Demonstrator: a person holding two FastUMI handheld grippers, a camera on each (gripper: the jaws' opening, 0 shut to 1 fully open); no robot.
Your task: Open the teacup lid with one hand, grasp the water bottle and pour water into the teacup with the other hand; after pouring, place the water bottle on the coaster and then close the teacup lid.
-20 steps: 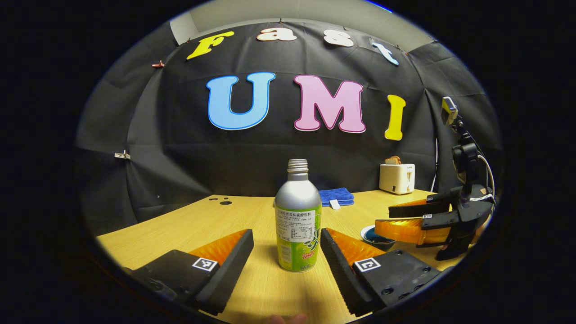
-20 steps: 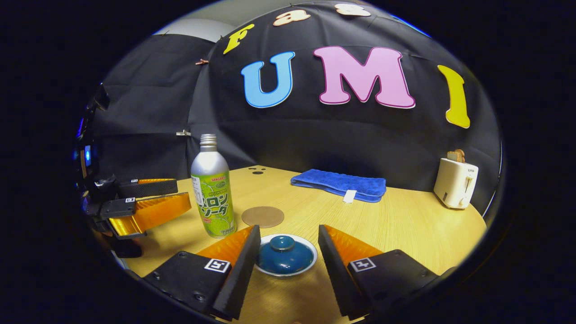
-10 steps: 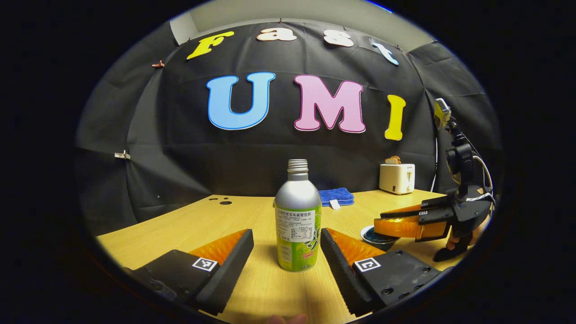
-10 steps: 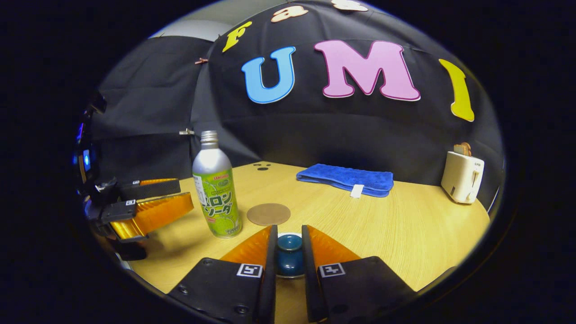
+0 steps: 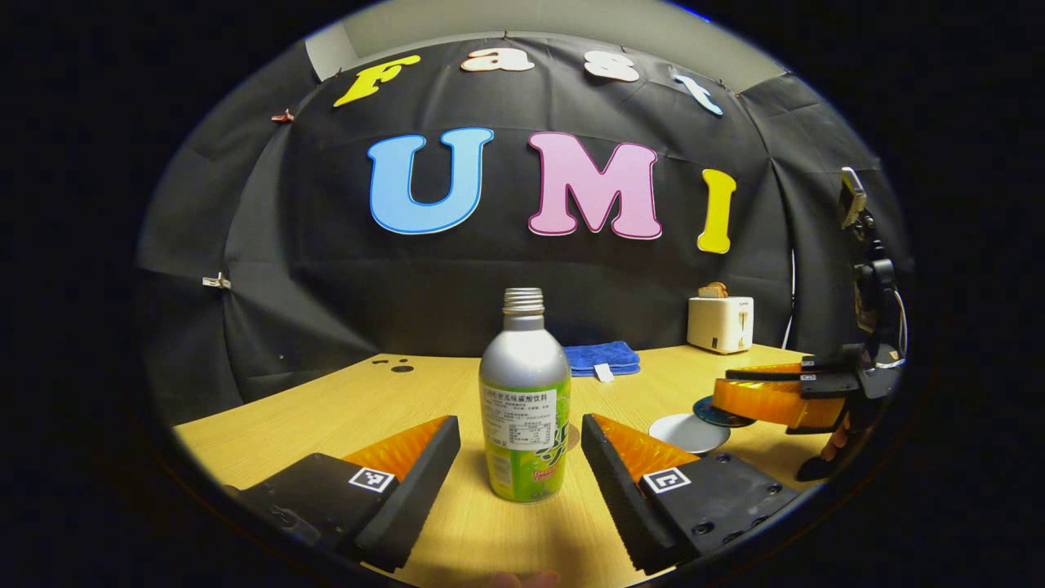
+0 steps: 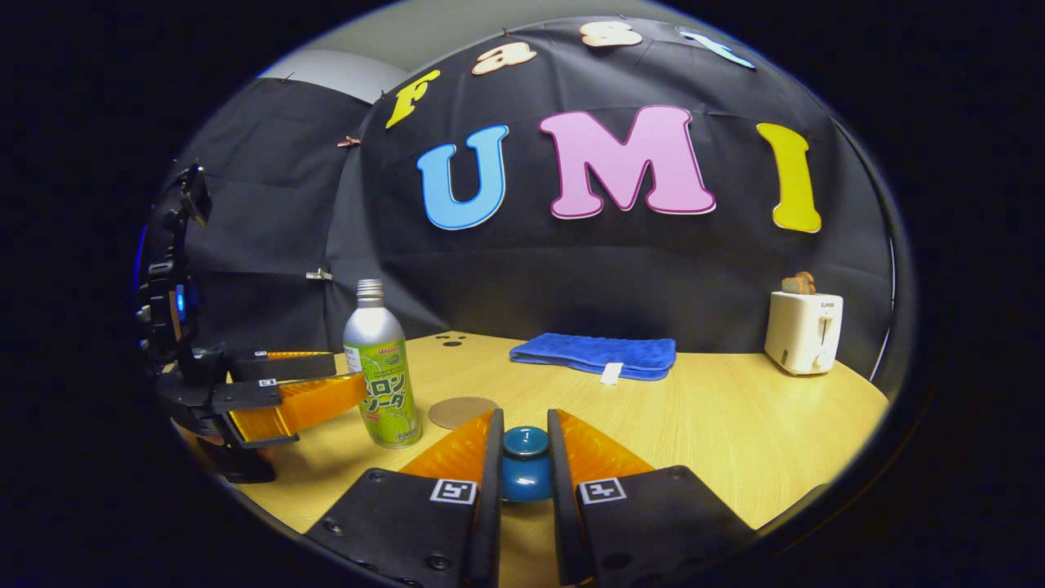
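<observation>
A silver bottle (image 5: 522,408) with a green label stands upright on the wooden table, between the fingers of my open left gripper (image 5: 520,431); neither finger touches it. To the right, my right gripper (image 5: 759,396) holds the dark blue lid (image 5: 718,411) just above the uncovered teacup (image 5: 684,431), whose inside is pale. In the right gripper view, my right gripper (image 6: 522,425) is shut on the lid's knob (image 6: 525,459). The bottle (image 6: 381,376) stands at the left with the left gripper (image 6: 310,390) beside it. A round brown coaster (image 6: 463,412) lies flat just right of the bottle.
A folded blue towel (image 6: 596,355) lies at the back of the table (image 6: 735,425). A white toaster (image 6: 804,332) stands at the far right by the cloth wall. The towel (image 5: 602,358) and the toaster (image 5: 720,324) also sit behind the bottle.
My right gripper shut on the lid's knob, then lifted the lid off the teacup and rightward. The left gripper stayed open around the bottle and shifted slightly.
</observation>
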